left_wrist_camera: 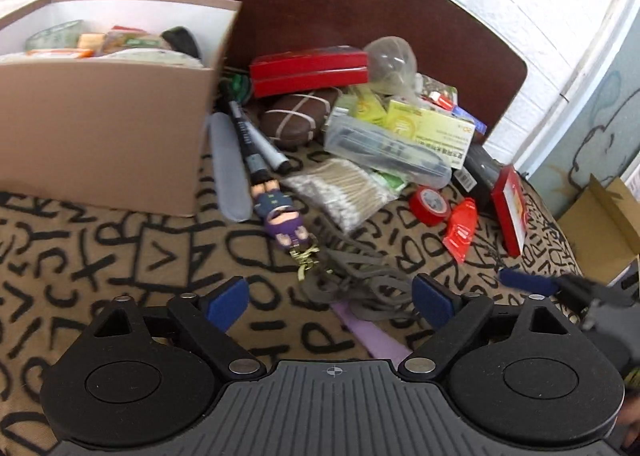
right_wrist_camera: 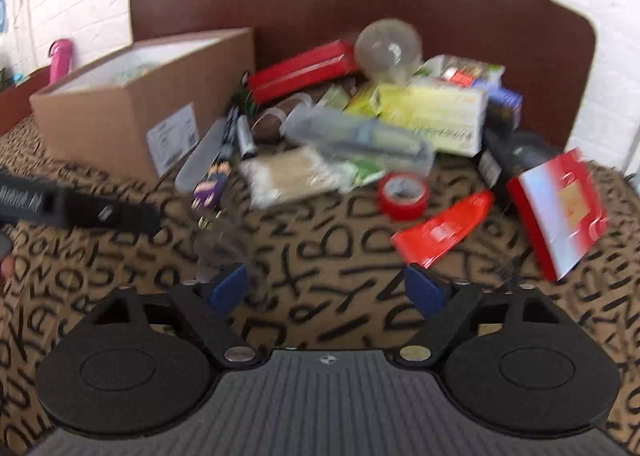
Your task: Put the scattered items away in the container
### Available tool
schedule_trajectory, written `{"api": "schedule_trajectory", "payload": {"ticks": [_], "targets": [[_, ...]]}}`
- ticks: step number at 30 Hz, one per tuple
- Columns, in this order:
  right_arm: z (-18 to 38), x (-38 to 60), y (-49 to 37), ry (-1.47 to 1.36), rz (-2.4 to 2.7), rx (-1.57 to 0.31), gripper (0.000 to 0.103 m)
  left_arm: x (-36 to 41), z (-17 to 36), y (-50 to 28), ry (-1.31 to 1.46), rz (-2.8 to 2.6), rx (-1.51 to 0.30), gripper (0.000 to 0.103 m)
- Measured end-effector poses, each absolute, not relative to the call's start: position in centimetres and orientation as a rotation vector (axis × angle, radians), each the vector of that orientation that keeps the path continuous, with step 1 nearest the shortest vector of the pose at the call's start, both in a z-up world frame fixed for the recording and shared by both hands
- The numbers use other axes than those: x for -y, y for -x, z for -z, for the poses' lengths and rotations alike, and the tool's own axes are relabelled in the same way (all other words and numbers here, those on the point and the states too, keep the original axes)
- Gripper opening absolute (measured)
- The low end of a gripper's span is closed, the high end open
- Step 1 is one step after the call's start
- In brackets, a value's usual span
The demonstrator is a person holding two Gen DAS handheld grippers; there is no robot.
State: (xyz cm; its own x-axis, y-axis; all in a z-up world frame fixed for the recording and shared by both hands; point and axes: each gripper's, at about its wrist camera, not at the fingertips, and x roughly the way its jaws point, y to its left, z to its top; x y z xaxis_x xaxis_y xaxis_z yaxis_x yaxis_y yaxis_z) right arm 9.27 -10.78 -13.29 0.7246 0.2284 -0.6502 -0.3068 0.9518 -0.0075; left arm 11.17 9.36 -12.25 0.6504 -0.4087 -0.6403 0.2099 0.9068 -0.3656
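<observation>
While both jaws gape empty, left gripper point(left_wrist_camera: 330, 298) should probably pinch the grey tangled lanyard point(left_wrist_camera: 352, 280) mid-bundle, right gripper point(right_wrist_camera: 326, 288) the red tape roll point(right_wrist_camera: 404, 194); tan cardboard box point(left_wrist_camera: 104, 128) sits left of the pile.

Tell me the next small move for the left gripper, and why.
Probably ease the left gripper forward and down onto the grey strap lying in a loose heap just ahead of it. The gripper is open and holds nothing, the strap is the nearest loose item, and the cardboard box stands close on the left.
</observation>
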Motion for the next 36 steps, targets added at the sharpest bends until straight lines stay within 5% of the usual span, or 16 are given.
{"api": "schedule_trajectory", "payload": {"ticks": [6, 15, 18, 20, 22, 26, 27, 28, 36], "targets": [[14.5, 9.7, -10.4, 0.094, -0.400, -0.747, 0.053, -8.1, 12.6, -13.3, 0.289, 0.393, -0.828, 0.066], [15.0, 8.7, -11.8, 0.093, -0.462, -0.770, 0.038, -7.9, 13.5, -15.1, 0.325, 0.390, -0.857, 0.052], [15.0, 8.4, -11.9, 0.090, -0.497, -0.789, 0.023, -8.4, 13.5, -15.1, 0.318, 0.376, -0.858, 0.022], [15.1, 8.1, -11.9, 0.100, -0.508, -0.796, 0.023, -8.9, 13.6, -15.2, 0.343, 0.380, -0.867, 0.022], [15.2, 7.9, -12.0, 0.098, -0.509, -0.798, 0.023, -9.1, 14.0, -15.5, 0.367, 0.375, -0.874, 0.040], [15.3, 7.7, -12.2, 0.086, -0.503, -0.807, 0.024, -9.1, 14.5, -16.1, 0.384, 0.374, -0.885, 0.043], [15.4, 7.8, -12.3, 0.080, -0.504, -0.810, 0.024, -9.1, 14.5, -16.1, 0.372, 0.375, -0.883, 0.025], [15.4, 7.8, -12.3, 0.073, -0.503, -0.816, 0.023, -9.0, 14.4, -16.0, 0.361, 0.378, -0.878, 0.023], [14.8, 7.3, -11.0, 0.086, -0.524, -0.819, 0.015, -9.4, 13.2, -14.4, 0.349, 0.383, -0.836, 0.017]]}}
